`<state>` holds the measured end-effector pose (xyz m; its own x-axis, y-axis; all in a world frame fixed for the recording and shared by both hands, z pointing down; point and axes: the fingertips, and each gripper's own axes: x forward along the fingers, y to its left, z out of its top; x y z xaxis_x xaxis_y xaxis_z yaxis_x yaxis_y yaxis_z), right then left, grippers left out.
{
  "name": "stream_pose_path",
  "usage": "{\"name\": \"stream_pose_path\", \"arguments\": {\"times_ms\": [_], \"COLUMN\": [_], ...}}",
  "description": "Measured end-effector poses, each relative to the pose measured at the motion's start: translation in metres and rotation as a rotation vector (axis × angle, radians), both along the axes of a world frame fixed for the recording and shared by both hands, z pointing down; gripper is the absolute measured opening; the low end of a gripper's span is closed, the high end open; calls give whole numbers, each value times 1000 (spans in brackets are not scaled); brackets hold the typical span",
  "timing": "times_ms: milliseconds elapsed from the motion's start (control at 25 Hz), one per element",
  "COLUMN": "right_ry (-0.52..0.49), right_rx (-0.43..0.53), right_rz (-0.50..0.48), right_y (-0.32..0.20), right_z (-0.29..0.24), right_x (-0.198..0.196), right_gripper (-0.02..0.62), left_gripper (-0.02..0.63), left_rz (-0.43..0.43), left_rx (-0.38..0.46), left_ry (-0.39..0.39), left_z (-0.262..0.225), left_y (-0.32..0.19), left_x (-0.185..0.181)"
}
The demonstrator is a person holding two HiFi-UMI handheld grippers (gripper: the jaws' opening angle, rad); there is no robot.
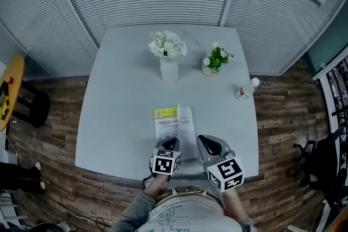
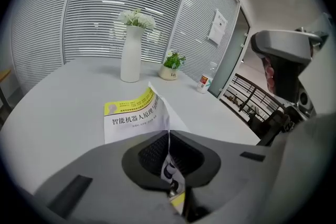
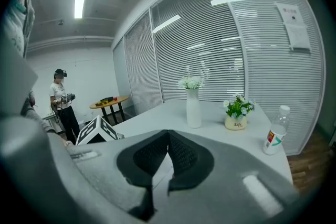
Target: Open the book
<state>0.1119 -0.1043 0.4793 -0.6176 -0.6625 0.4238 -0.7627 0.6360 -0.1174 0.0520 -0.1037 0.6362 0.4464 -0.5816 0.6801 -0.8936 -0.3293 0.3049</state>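
A thin book (image 1: 174, 123) with a white cover and a yellow top strip lies near the table's front edge. My left gripper (image 1: 171, 143) sits at its near end, shut on the lifted cover. In the left gripper view the cover (image 2: 134, 118) stands up on edge, and its near part runs between the closed pads of that gripper (image 2: 168, 136). A white page (image 1: 188, 129) shows to the right of the raised cover. My right gripper (image 1: 206, 141) hovers just right of the book. In the right gripper view its tips (image 3: 168, 134) meet, with nothing seen between them.
A white vase of flowers (image 1: 169, 68), a small potted plant (image 1: 216, 61) and a plastic bottle (image 1: 246, 89) stand further back on the grey table (image 1: 119, 117). Blinds close off the far side. A person (image 3: 62, 105) stands by a round table at the left.
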Motion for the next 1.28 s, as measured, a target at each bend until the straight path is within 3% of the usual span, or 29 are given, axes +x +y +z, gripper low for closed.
{"name": "stream_pose_path", "arguments": {"times_ms": [600,1280], "right_ry": [6,24], "right_rx": [-20,-29], "right_rz": [8,-8], "right_y": [1,2], "right_z": [7,11], "right_x": [-31,-74], "right_gripper": [2,2], "left_gripper": [5,6], "left_rz": [-46,-62], "left_rx": [-58,-71], "left_ry": [11,7], "left_z": [13,17], "left_y": [7,8], "left_x": [-51,-94]}}
